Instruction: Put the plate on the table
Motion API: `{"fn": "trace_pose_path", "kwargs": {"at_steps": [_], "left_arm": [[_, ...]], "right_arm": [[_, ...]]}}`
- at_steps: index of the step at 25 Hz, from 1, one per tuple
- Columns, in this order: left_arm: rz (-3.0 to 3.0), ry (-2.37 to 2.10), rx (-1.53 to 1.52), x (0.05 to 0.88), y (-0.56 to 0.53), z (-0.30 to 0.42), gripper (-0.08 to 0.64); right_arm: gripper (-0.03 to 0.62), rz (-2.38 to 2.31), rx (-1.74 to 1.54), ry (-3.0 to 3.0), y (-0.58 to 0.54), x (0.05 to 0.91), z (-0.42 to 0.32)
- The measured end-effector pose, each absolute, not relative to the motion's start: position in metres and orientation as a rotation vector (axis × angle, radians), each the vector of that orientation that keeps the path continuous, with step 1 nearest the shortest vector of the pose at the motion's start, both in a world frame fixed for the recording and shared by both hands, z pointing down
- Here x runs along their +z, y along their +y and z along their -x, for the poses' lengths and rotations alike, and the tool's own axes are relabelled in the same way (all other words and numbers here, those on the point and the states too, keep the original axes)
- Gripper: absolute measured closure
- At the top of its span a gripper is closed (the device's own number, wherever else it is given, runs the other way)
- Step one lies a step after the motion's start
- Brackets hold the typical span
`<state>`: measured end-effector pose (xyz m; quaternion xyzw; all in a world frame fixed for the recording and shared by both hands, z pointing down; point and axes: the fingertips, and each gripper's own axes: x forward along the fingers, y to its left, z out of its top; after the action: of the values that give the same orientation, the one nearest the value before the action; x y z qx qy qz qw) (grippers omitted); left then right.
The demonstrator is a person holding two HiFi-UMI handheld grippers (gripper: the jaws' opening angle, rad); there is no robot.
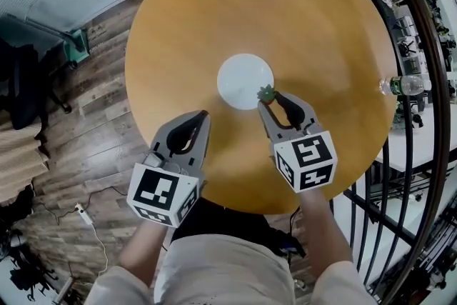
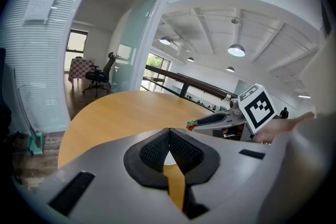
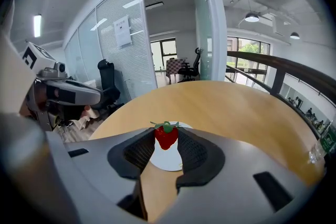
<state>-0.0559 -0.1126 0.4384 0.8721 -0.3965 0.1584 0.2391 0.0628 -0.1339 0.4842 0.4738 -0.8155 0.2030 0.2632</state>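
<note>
**A:** R side first, what are the fingers doing?

**B:** Pads [image 3: 140, 150] of the right gripper [image 3: 166, 136] are clamped on a strawberry [image 3: 166, 137], one pad on each side of the red body, w/ the green cap on top. The tip points down.

**A:** And L?

**B:** The left gripper [image 2: 169, 131] has its tips pressed together w/ nothing btwn them. It sits left of the R one, low over the near part of the table [image 1: 285, 11].

**A:** Where's the plate?

**B:** The plate [image 1: 241, 76] is white, round and lying flat approx. at the table's centre. The berry hangs at its near-right rim. Can't tell if it touches the plate.

**A:** Is the L gripper near the plate?

**B:** It's nearer than the plate and a bit left, not touching it.

**A:** Further out?

**B:** The table is round w/ a wood top, and both grippers reach in from its near edge. A water bottle [image 1: 403, 86] lies at the far-right edge, well apart from the plate. A dark railing [image 1: 423, 118] curves past on the right, and there's plank floor on the left.
</note>
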Motion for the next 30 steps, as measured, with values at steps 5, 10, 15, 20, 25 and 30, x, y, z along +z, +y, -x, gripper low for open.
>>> {"fn": "trace_pose_path", "kwargs": {"at_steps": [5,10,15,20,25,30], "left_arm": [[-2.375,-1.085,0.436,0.445,-0.113,0.059,0.537],[-2.366,-1.081,0.437,0.454,-0.118,0.061,0.537],[-2.370,-1.070,0.438,0.457,-0.120,0.057,0.537],[-2.364,-1.054,0.448,0.466,-0.116,0.054,0.537],[-2.357,-1.061,0.442,0.470,-0.117,0.056,0.537],[-2.351,-1.069,0.441,0.474,-0.117,0.056,0.537]], "right_arm": [[0.446,-1.266,0.566,-2.178,-0.137,0.505,-0.059],[0.446,-1.242,0.584,-2.147,-0.143,0.529,-0.057],[0.446,-1.233,0.588,-2.134,-0.153,0.540,-0.056],[0.446,-1.208,0.577,-2.121,-0.155,0.552,-0.053],[0.446,-1.185,0.567,-2.103,-0.157,0.563,-0.051],[0.446,-1.165,0.577,-2.093,-0.158,0.572,-0.049]]}}
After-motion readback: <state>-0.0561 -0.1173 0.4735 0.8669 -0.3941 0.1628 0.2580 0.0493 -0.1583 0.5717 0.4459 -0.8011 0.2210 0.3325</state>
